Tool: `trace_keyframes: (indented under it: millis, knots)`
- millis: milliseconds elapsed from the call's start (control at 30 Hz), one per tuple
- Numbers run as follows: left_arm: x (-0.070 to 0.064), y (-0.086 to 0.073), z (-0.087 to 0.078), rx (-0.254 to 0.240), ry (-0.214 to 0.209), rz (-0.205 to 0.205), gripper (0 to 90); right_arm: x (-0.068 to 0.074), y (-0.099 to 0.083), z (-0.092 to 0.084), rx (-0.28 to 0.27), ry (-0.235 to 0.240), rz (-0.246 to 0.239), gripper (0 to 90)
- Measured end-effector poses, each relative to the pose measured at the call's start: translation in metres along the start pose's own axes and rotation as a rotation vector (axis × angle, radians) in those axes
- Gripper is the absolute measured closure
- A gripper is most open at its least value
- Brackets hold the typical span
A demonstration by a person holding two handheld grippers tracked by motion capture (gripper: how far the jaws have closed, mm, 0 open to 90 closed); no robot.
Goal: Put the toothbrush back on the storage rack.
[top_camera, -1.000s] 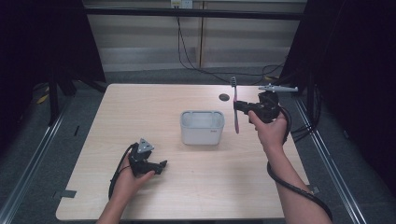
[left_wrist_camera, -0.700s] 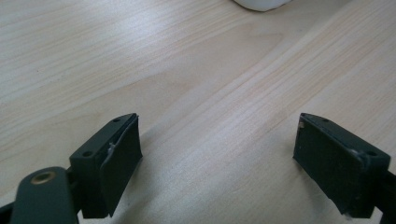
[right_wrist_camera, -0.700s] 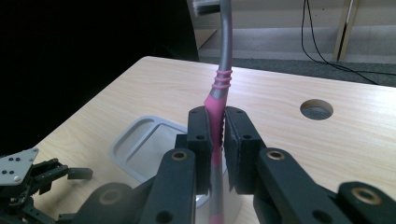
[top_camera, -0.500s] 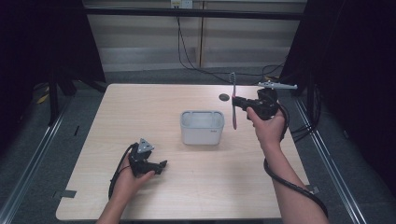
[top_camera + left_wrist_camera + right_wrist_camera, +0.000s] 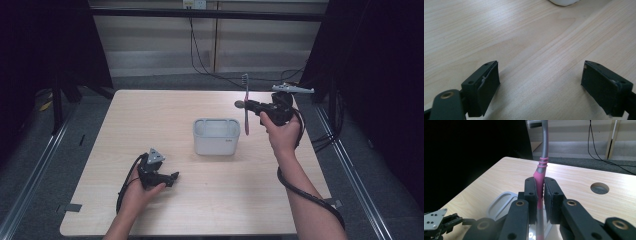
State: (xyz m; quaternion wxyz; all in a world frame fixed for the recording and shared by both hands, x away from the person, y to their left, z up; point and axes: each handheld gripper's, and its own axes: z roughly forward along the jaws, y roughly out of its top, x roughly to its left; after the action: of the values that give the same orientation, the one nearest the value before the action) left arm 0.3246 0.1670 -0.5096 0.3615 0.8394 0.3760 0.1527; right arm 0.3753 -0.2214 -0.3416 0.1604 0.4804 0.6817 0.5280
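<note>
Right gripper view: the right gripper (image 5: 539, 195) has its jaws clenched on a pink-and-grey toothbrush (image 5: 541, 167), held upright above the white bin (image 5: 216, 136) on the worktop (image 5: 150, 125). Left gripper (image 5: 541, 87) rests low, jaws spread, nothing between.

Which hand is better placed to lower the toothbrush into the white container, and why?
The right. Its tool is already shut on the toothbrush, held upright just beside the white container. The left tool sits open on the table, farther away, holding nothing.
</note>
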Motion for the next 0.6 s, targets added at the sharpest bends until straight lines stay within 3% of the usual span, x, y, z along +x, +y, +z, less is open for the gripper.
trace_keyframes:
  millis: [600]
  knots:
    - [0.000,0.000,0.000,-0.002,-0.002,-0.004,14.4,0.006,0.002,0.012,-0.021,-0.001,-0.006,81.3]
